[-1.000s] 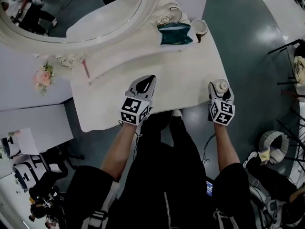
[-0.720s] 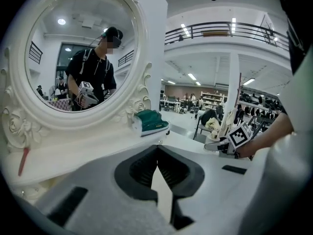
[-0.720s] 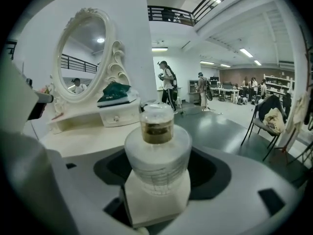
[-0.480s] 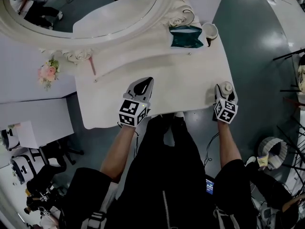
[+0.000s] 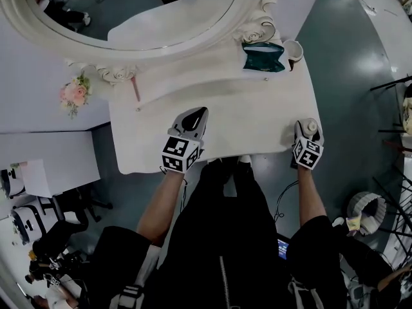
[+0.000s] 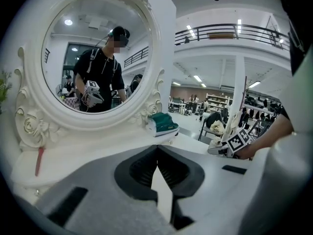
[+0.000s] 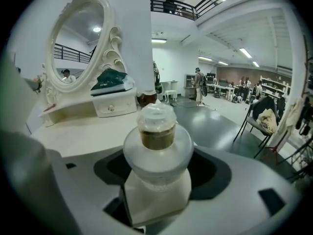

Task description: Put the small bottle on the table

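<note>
The small bottle [image 7: 156, 148] has a frosted round body, an amber neck and a clear cap. My right gripper [image 7: 156, 182] is shut on its body and holds it upright. In the head view the bottle [image 5: 311, 126] and right gripper [image 5: 308, 132] are at the front right corner of the white vanity table [image 5: 244, 118]; whether the bottle touches the top I cannot tell. My left gripper [image 5: 201, 113] hovers over the table's front middle, shut [image 6: 156, 150] with nothing between its fingers.
A large oval mirror [image 5: 148, 11] in an ornate white frame stands at the back. A green pouch [image 5: 262, 56] and a cup [image 5: 294, 49] sit on the raised shelf at the back right. A pink stick [image 5: 136, 89] lies at the left. Grey floor lies beyond the right edge.
The head view has drifted, so the table sits further right and lower in the picture. Both grippers keep about the same places against the table, the right still holding the bottle.
</note>
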`<action>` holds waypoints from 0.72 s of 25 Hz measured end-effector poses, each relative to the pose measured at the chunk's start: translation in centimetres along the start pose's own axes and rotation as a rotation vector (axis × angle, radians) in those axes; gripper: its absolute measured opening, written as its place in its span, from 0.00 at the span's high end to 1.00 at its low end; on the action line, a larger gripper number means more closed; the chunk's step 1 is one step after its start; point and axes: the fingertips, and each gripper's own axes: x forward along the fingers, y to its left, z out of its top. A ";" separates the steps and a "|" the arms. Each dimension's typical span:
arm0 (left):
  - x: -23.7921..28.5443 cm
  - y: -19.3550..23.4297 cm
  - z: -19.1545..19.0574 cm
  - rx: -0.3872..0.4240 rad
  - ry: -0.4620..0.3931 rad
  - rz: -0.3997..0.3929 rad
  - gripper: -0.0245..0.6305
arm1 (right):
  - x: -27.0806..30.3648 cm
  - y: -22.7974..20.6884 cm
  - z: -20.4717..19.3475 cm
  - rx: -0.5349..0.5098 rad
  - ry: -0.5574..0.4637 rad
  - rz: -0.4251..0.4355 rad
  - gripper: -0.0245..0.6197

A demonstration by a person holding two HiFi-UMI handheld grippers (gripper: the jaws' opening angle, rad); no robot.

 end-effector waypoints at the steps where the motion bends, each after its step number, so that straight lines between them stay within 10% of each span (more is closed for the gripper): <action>1: -0.3 0.2 0.1 -0.001 -0.004 0.003 0.96 | 0.0 0.0 -0.1 -0.003 0.010 -0.004 0.45; 12: -3.3 2.5 1.1 -0.030 -0.058 0.027 0.96 | -3.7 0.9 -1.5 0.095 0.058 -0.083 0.43; 18: -5.6 4.4 1.3 -0.043 -0.089 0.056 0.96 | -6.5 5.7 -1.9 0.026 0.056 -0.043 0.66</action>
